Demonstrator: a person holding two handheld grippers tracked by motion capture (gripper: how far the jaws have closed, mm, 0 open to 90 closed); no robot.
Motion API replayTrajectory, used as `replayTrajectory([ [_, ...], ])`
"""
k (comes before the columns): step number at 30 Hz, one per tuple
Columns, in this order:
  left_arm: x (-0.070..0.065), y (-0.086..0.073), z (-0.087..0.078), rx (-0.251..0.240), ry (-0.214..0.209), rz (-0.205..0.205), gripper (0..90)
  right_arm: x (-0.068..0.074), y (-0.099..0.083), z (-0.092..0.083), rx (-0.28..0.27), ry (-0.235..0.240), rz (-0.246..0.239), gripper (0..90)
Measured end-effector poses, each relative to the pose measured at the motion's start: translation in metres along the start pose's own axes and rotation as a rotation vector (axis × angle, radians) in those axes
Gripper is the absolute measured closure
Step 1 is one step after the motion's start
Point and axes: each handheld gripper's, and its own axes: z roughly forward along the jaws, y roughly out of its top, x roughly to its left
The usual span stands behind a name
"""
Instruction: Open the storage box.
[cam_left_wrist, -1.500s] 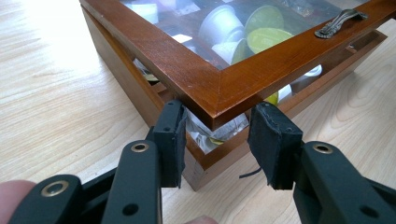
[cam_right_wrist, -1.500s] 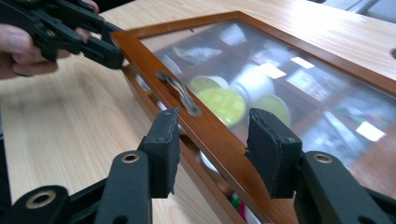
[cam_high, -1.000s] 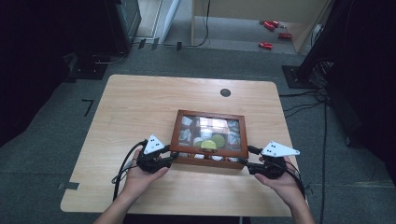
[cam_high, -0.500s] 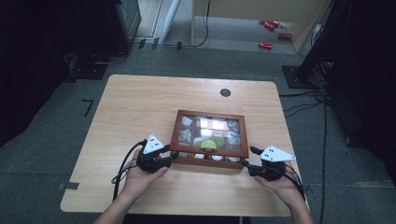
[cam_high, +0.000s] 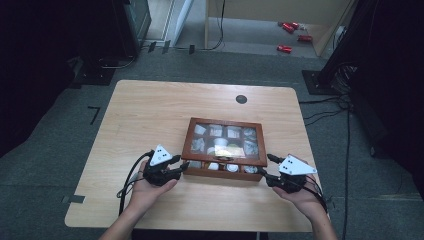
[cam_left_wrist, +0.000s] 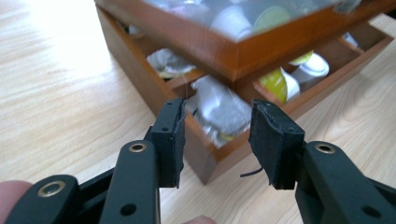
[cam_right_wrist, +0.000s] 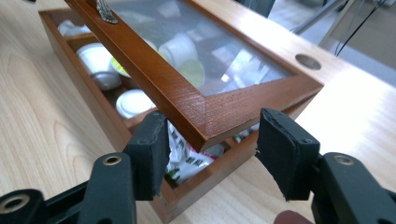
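A wooden box (cam_high: 222, 172) with a glass lid (cam_high: 186, 145) sits near the table's front edge. Its compartments hold white cups and wrapped packets. My left gripper (cam_high: 182, 164) is at its front left corner. In the left gripper view the jaws (cam_left_wrist: 217, 135) clamp that corner of the base (cam_left_wrist: 140, 84), under the raised lid (cam_left_wrist: 243, 51). My right gripper (cam_high: 265, 165) is at the front right corner. Its jaws (cam_right_wrist: 210, 149) have just been closing and straddle the lifted lid's corner (cam_right_wrist: 187, 93). A gap still shows beside the right pad (cam_right_wrist: 280, 154).
The light wooden table (cam_high: 150, 115) has a round cable hole (cam_high: 241, 99) behind the box. Black cables (cam_high: 131, 175) trail from the left gripper toward the table's front edge. Dark stands and red items (cam_high: 285, 48) sit on the floor beyond.
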Motion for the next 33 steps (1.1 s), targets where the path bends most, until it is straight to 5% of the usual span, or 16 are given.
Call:
replayTrajectory([
  [13, 0.032, -0.042, -0.014, 0.056, 0.076, -0.040, 53.8, 0.002, 0.003, -0.001, -0.058, -0.027, -0.064, 47.8],
  [33, 0.045, -0.060, -0.011, 0.085, 0.130, -0.047, 49.1, -0.007, 0.017, -0.004, -0.062, -0.009, -0.051, 49.0],
])
